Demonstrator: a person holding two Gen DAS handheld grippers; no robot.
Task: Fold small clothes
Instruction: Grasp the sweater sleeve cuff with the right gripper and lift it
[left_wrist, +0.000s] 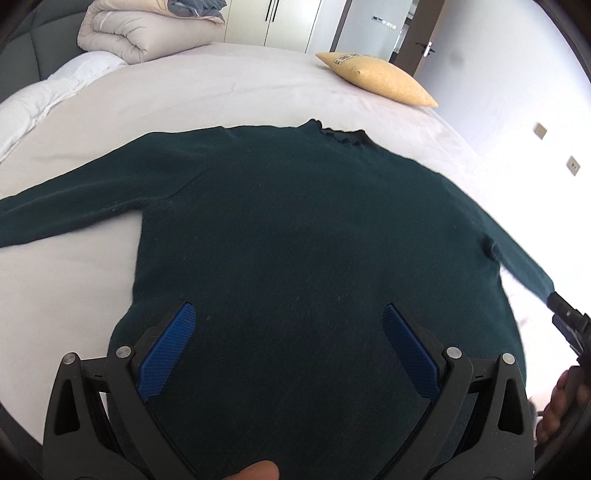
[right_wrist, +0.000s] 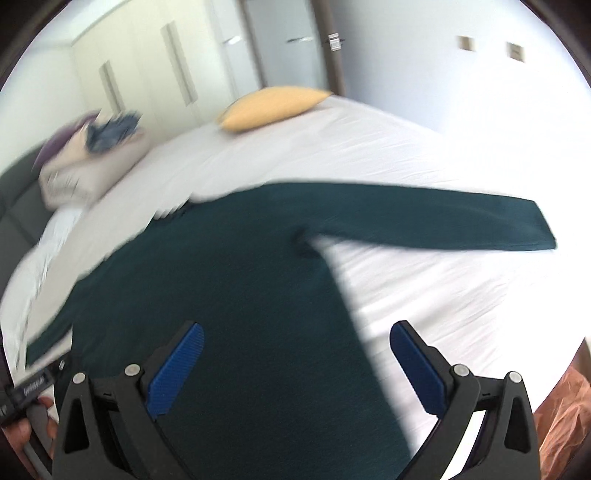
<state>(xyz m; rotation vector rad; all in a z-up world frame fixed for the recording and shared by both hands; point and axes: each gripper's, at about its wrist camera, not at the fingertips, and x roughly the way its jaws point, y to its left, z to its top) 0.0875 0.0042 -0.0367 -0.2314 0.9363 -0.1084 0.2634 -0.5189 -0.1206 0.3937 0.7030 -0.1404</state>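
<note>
— Dark green knit, is that the only garment laid out?

— One long-sleeved dark green knitted sweater (left_wrist: 295, 229), spread flat on the bed (left_wrist: 240, 96), which is covered with a smooth pale sheet. Its body lies broad and even, two sleeves stretched out to either side, and a short ribbed collar at the far edge. The weave looks fine and slightly fuzzy.

— And the tools?

— Two. The left tool (left_wrist: 288, 317) hangs over the lower part of the sweater's body, its two black arms spread wide apart, each with one blue ridged pad (left_wrist: 168, 350). Nothing sits between them. The right tool (right_wrist: 295, 336) is likewise spread wide, with nothing gripped; its left pad is over the green knit, its right pad over bare sheet, just past the sweater's side edge. That view is blurred.

— Anything else on the bed?

— One yellow, coarse-textured cushion (left_wrist: 380, 79) near the far corner, well apart from the sweater. One beige quilt (left_wrist: 140, 33), rolled thick and puffy, sits by the dark padded headboard (left_wrist: 40, 40), with some grey-blue fabric on top. White crinkled bedding lies beside it.

— Hands?

— Fingers show at the edges of both views, gripping the tool handles.
</note>
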